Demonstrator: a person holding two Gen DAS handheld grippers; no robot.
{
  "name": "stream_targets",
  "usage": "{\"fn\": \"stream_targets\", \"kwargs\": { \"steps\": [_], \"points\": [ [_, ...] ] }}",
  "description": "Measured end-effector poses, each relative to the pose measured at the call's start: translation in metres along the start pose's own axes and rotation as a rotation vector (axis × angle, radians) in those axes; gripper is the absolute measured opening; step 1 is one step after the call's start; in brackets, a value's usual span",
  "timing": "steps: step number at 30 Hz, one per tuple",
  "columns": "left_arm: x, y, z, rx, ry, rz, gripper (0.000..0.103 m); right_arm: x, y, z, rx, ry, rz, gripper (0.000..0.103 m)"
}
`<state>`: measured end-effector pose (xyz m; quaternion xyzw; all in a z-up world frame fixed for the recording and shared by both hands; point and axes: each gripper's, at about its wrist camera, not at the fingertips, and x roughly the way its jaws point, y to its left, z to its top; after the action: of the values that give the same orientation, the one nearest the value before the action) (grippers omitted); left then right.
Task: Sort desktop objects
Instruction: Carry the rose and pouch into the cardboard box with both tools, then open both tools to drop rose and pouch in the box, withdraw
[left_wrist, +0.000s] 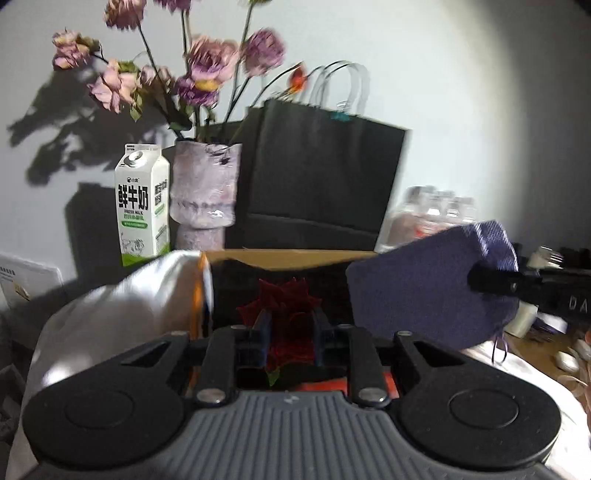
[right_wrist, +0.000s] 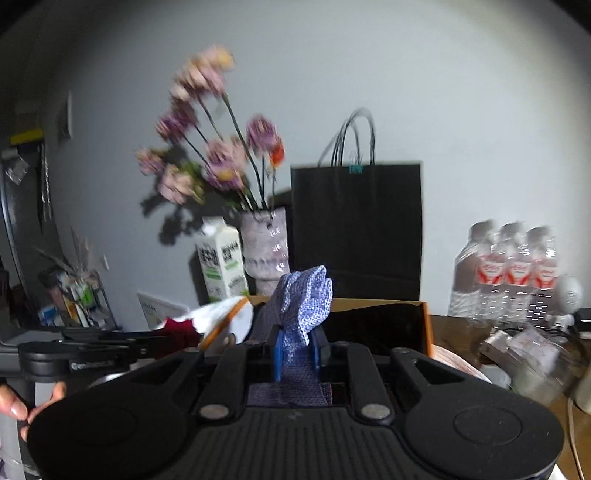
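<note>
The left gripper pinches a dark red paper flower between its blue pads, with a silvery white wrapper just to its left. The right gripper is pressed together on a blue woven cloth pouch, whose top flops above the fingers. Ahead of both grippers an open cardboard box sits before a black paper bag, a vase of flowers and a milk carton.

Water bottles motion-blurred; flowers smeared, labels unreadable.
</note>
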<state>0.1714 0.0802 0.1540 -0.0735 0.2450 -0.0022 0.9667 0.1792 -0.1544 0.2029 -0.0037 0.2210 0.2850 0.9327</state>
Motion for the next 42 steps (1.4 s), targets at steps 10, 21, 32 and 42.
{"fn": "stream_targets", "kwargs": {
  "steps": [10,21,32,42],
  "points": [
    [0.152,0.024,0.028,-0.052,0.155,0.027,0.023,0.195,-0.028,0.029,0.074,0.296,-0.042,0.014],
    [0.213,0.032,0.022,-0.081,0.285,0.067,0.056,0.274,-0.048,-0.002,0.009,0.501,-0.229,0.052],
    [0.134,0.019,0.051,-0.123,0.212,0.168,0.103,0.195,-0.047,0.037,0.020,0.428,-0.262,0.081],
    [0.056,0.007,0.046,-0.087,0.270,0.264,0.103,0.120,-0.032,0.043,0.054,0.369,-0.229,0.086]
  ]
}}
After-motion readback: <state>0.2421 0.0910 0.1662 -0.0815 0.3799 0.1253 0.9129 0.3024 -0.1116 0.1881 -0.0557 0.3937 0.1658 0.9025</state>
